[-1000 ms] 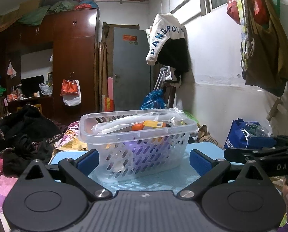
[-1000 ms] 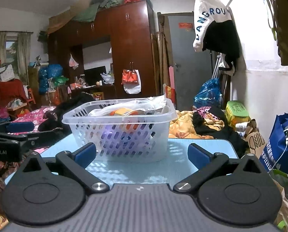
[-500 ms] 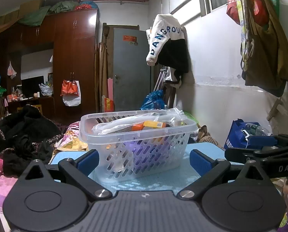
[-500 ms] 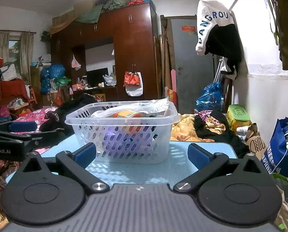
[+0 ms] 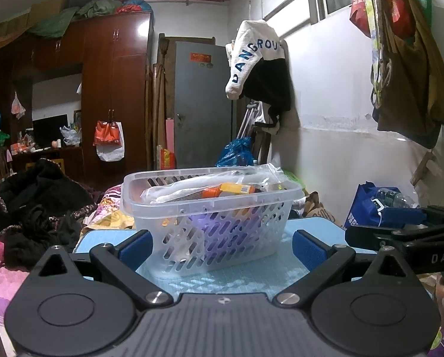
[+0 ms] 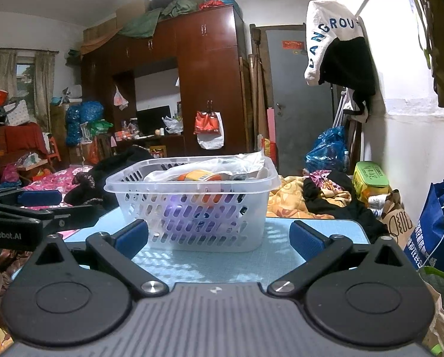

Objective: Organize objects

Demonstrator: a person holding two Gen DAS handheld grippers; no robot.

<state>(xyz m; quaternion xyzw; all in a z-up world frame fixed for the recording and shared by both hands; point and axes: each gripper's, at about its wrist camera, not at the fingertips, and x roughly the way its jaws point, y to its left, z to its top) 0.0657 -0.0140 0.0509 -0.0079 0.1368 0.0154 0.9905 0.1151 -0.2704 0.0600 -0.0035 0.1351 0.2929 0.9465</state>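
while both tongs, left tongs (image 5: 222, 245) and right tongs (image 6: 219, 239), gape wide and unladen, basket (image 5: 213, 220) sits mid-table (image 6: 326, 229).

Wardrobe (image 6: 210, 83): dark wood, far wall.
Door (image 5: 202, 104): grey, shut.
Sweatshirt (image 6: 332, 35): white, hanging.
Blue bag (image 5: 370, 205): beside table.

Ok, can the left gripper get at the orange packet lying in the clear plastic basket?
Probably yes. The left gripper is open, facing the clear plastic basket across bare blue table. The orange packet lies near the rim, partly under clear wrapping, so approach from above.
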